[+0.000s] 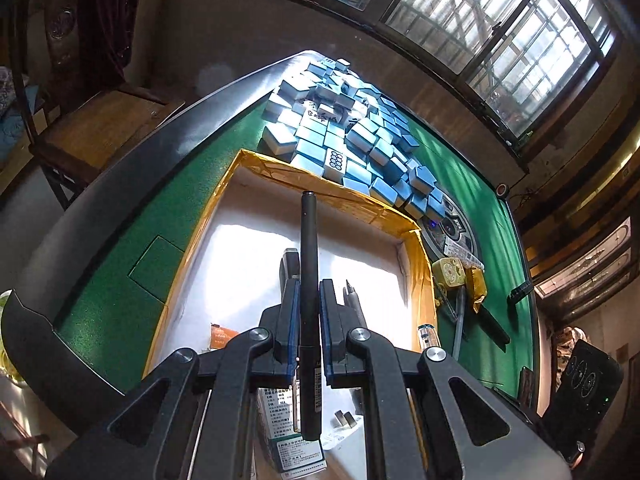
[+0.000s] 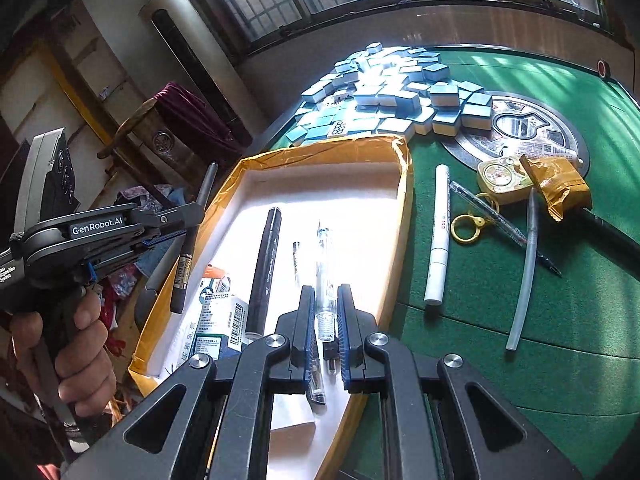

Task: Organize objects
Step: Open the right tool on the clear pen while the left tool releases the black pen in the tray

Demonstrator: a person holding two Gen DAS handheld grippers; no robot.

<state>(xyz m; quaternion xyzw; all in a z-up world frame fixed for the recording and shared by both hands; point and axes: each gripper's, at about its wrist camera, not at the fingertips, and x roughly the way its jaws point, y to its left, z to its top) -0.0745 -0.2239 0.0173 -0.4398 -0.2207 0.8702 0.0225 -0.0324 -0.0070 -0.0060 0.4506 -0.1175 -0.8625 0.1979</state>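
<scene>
The left gripper [image 1: 309, 304] is clamped on a black pen [image 1: 309, 280], held above the near left part of the yellow-rimmed tray [image 1: 320, 184]; from the right wrist view the same pen [image 2: 192, 240] hangs over the tray's left rim [image 2: 224, 200]. The step in hand looks like delivery: the pen needs lowering onto the white floor beside the black marker [image 2: 264, 268] before the jaws part.

The right gripper [image 2: 324, 320] hovers over the tray's near edge with a clear pen [image 2: 324, 284] between its pads; the jaws seem slightly apart, so I cannot tell whether they grip it.

Still out on the green felt are a white marker [image 2: 438, 236], a thin clear pen [image 2: 488, 212], a pale tube [image 2: 526, 272] and a yellow keyring [image 2: 466, 228]. Beyond lies a heap of mahjong tiles [image 2: 392, 92]. The medicine box [image 2: 216, 320] is partly hidden by the gripper bodies.
</scene>
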